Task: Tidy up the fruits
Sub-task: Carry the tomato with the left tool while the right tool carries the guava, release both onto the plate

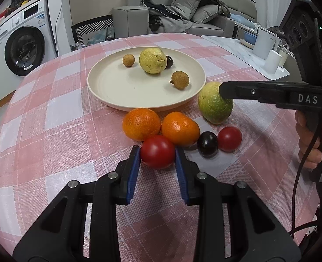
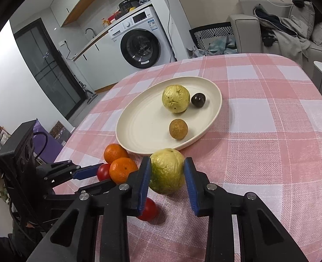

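Observation:
A cream plate (image 1: 117, 91) on the pink checked tablecloth holds a yellow guava (image 1: 152, 60), two brown longans (image 1: 179, 80) and a dark grape (image 1: 169, 62). In front of it lie two oranges (image 1: 141, 124), a dark grape (image 1: 207, 144) and a red tomato (image 1: 229, 138). My left gripper (image 1: 157, 155) is shut on another red tomato (image 1: 158, 151). My right gripper (image 2: 167, 170) is shut on a green-yellow guava (image 2: 166, 171) that rests on the cloth beside the plate (image 2: 139, 126); this guava also shows in the left wrist view (image 1: 214, 107).
A white tray (image 1: 248, 54) with white cups stands on a marble counter at the right. A grey sofa (image 1: 182, 15) with clothes is behind the table. A washing machine (image 2: 139, 41) stands far left. The table edge curves down on the left.

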The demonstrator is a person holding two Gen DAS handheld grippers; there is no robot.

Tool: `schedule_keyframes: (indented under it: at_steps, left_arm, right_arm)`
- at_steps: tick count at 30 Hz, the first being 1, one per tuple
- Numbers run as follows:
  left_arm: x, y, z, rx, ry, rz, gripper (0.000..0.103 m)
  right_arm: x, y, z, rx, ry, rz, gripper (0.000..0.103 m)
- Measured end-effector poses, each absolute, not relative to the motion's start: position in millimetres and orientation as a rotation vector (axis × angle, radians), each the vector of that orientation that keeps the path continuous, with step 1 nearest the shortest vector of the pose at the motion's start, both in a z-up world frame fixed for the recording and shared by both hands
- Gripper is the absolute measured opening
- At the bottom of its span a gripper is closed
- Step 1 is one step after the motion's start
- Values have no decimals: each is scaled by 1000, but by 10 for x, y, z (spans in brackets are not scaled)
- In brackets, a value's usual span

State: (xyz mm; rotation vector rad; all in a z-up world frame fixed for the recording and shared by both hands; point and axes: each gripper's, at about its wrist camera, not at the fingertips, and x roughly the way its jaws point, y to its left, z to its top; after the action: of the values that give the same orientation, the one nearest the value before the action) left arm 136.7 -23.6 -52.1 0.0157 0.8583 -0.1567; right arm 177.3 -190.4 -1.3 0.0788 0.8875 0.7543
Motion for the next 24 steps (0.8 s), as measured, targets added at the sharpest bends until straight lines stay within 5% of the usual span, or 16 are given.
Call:
schedule_keyframes:
  at_steps: [6, 24]
  left_arm:
    - [1365, -231, -524, 11, 859, -161, 29]
    - [1282, -137, -372, -26, 794, -181, 29]
  right_arm:
    - [1782, -1826, -129, 63, 936, 762, 49]
    - [1784, -1839, -132, 104, 903, 765, 48]
